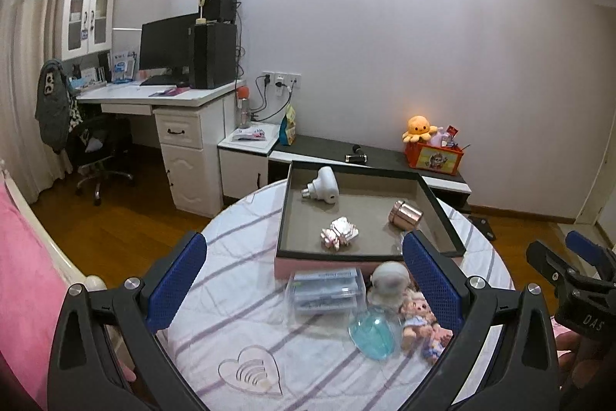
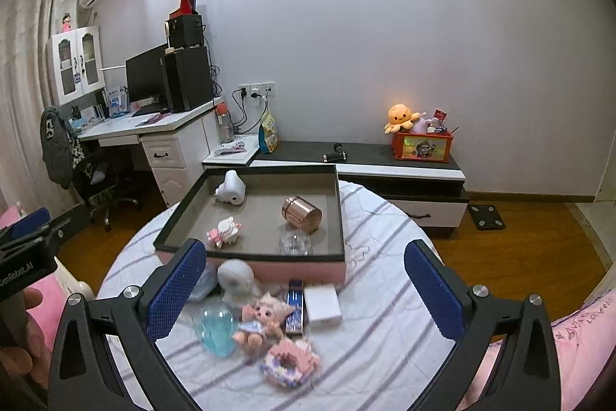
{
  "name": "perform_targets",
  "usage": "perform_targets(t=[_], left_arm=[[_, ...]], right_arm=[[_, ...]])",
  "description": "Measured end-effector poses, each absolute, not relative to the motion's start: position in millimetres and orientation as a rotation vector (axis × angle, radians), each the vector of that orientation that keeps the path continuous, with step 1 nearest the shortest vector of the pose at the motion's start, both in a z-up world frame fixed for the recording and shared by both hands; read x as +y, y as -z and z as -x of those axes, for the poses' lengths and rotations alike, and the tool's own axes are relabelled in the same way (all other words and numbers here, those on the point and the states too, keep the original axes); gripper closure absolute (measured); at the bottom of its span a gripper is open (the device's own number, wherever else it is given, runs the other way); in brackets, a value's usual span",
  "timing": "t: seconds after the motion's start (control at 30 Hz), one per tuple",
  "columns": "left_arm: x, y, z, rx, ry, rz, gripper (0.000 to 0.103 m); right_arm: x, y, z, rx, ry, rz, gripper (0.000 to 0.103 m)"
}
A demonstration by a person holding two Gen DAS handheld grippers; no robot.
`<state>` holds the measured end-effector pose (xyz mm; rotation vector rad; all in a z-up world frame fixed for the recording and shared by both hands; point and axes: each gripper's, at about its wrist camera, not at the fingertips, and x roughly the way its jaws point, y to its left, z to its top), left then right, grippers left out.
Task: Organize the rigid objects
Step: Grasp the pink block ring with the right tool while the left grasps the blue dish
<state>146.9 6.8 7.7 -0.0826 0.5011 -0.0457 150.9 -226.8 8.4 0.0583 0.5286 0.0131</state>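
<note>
A pink box tray (image 1: 338,262) (image 2: 308,266) with a grey floor sits on the round striped table. In it lie a white camera-shaped toy (image 1: 321,188) (image 2: 231,188), a copper cylinder (image 1: 404,215) (image 2: 301,213), a pink block figure (image 1: 339,233) (image 2: 224,232) and a clear piece (image 2: 294,243). In front of the tray lie a clear plastic case (image 1: 325,291), a white round figure (image 1: 389,282) (image 2: 235,278), a blue glass piece (image 1: 371,334) (image 2: 217,328), a small doll (image 1: 417,314) (image 2: 261,320), a white box (image 2: 322,304) and a block doughnut (image 2: 288,361). My left gripper (image 1: 304,287) and right gripper (image 2: 304,291) are open and empty above the table.
A clear heart-shaped piece (image 1: 252,370) lies at the table's near left. A low black-topped cabinet (image 2: 365,156) with an orange toy box (image 2: 421,145) stands behind the table. A white desk (image 1: 161,99) with a monitor and a chair (image 1: 96,149) stand to the left. Pink bedding (image 1: 23,276) is at the near left.
</note>
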Motion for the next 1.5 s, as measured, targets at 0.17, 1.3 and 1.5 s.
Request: perform_targets(t=[0.17,1.3,1.5], left_arm=[[2.5,-2.6,-132.4,0.51,0.039,0.062,0.0],[-33.6,86.8,-148.7,0.727,0.118,0.032,0.0],[-53.7,115.8,-163.0,0.809,0.137,0.023,0.0]], right_arm=[[-226.1,-5.0,-140.4,0.532,-0.023,-0.061,0.0],[-232.9,94.2,-152.6,0.809,-0.06,-0.009,0.0],[-231.7,128.8,-162.9,0.884,-0.097,-0.004,0.0]])
